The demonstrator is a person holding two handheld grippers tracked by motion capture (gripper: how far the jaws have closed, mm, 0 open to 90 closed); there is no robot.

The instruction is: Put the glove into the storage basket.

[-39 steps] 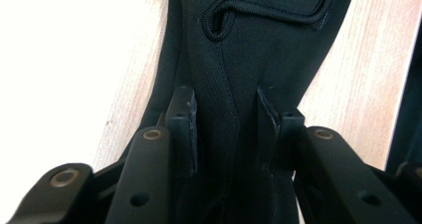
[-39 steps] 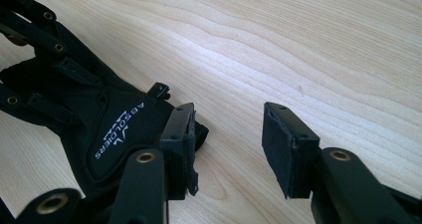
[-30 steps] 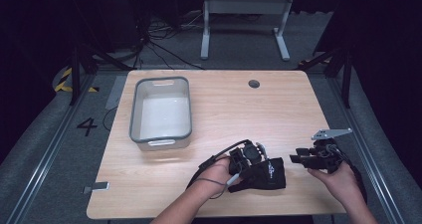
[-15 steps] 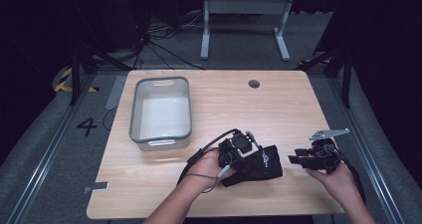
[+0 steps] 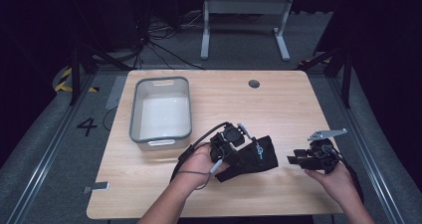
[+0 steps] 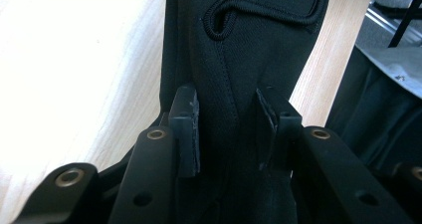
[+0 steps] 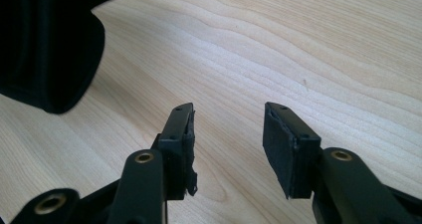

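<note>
A black fabric piece (image 5: 260, 157) with stitched seams and a small white logo lies on the wooden table (image 5: 288, 109), partly lifted at its left end. My left gripper (image 5: 238, 154) is shut on that end; in the left gripper view the pads (image 6: 185, 127) pinch a fold of the fabric (image 6: 249, 45). My right gripper (image 5: 294, 159) is held low to the right of the fabric, apart from it. Its jaws stand open over bare wood (image 7: 229, 129), with nothing between them. The fabric's edge (image 7: 45, 45) sits at the upper left of the right gripper view.
A grey plastic bin (image 5: 134, 109) with a white inside stands on the table's left half, just behind my left hand. A round cable hole (image 5: 254, 83) lies at the back centre. A small metal clip (image 5: 97, 187) sits by the front left edge.
My left gripper has drawn the black fabric a little to the left and away from the front edge, toward the bin. The right gripper has stayed where it was, open.
</note>
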